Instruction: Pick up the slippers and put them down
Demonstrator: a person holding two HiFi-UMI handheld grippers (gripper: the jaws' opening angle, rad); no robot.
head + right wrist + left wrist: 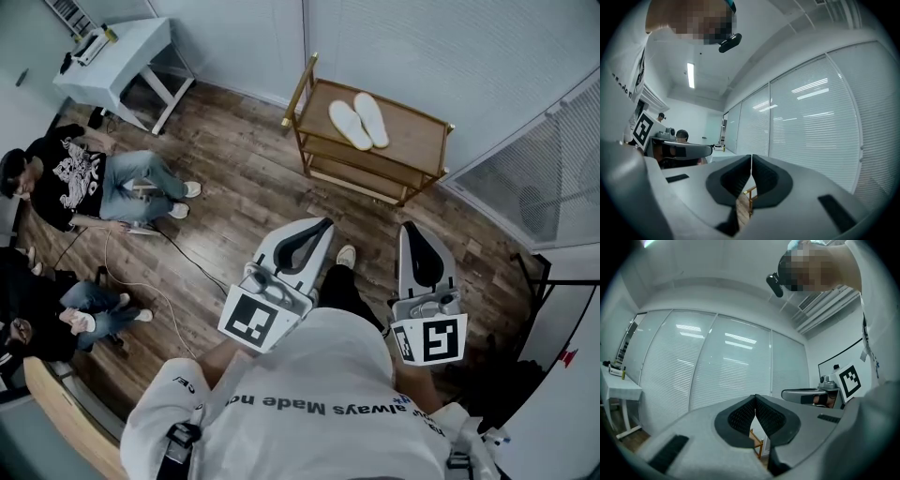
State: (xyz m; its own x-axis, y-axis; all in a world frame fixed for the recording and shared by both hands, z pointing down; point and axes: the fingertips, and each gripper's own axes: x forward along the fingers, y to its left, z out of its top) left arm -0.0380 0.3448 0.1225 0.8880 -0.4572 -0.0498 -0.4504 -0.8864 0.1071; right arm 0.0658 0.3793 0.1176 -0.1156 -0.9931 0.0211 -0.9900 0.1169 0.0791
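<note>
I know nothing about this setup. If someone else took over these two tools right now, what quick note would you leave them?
Left hand-held gripper: jaws together, nothing in them.
Right hand-held gripper: jaws together, nothing in them.
Both point level, toward the wooden rack by the blinds.
Slippers: a white pair lying side by side on the rack's top shelf, well ahead of both grippers and touched by neither.
Done: nothing picked up yet.
Left: get to the rack, open the jaws, pick up the slippers, then put them down.

white slippers [359, 121], paired, on shelf [419, 139]
</note>
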